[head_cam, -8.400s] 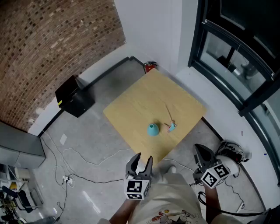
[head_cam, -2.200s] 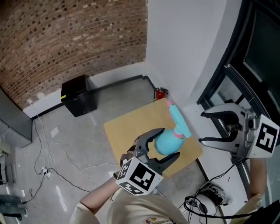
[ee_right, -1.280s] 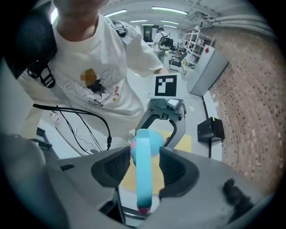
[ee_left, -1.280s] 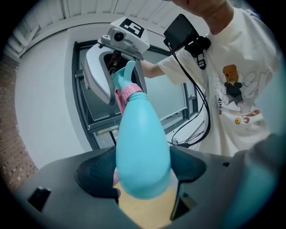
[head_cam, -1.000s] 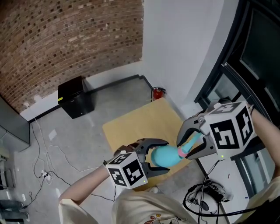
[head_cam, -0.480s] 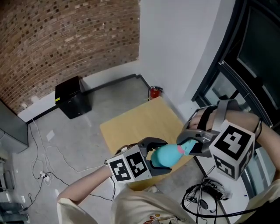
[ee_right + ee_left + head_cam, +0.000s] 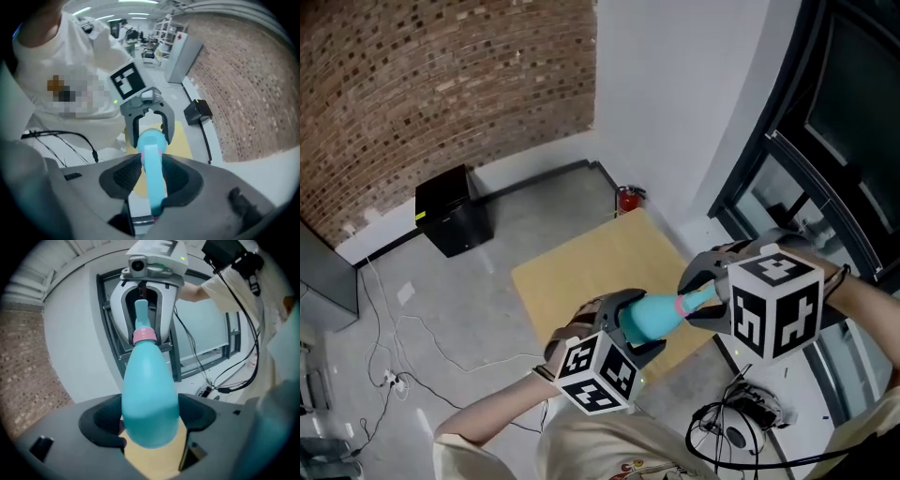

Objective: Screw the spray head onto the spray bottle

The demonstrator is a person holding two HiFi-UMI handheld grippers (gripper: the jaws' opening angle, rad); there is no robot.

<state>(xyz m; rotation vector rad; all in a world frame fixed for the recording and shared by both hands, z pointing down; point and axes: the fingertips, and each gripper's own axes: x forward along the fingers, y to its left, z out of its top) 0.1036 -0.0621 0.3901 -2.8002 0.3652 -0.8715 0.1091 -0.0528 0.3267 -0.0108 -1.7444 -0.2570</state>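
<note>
A teal spray bottle [image 7: 649, 319] is held in the air above the wooden table [image 7: 572, 272], its neck pointing right. My left gripper [image 7: 635, 324] is shut on its wide body, a pad on each side [image 7: 150, 394]. The teal spray head [image 7: 701, 296] sits at the bottle's neck on a pink collar [image 7: 681, 305]. My right gripper [image 7: 699, 295] is shut on the spray head; its jaws have just been closing on it. In the right gripper view the head [image 7: 153, 180] runs between the pads toward the bottle [image 7: 151, 139]. How far the thread is engaged is hidden.
A black box [image 7: 448, 211] stands on the grey floor by the brick wall. A red fire extinguisher [image 7: 626, 199] sits past the table's far corner. Cables [image 7: 403, 347] trail over the floor at left, and more lie below a dark window frame [image 7: 787, 159] at right.
The right gripper has rolled about the spray head, its marker cube showing other faces. Both grippers and the bottle have dipped slightly, and the left gripper has turned.
</note>
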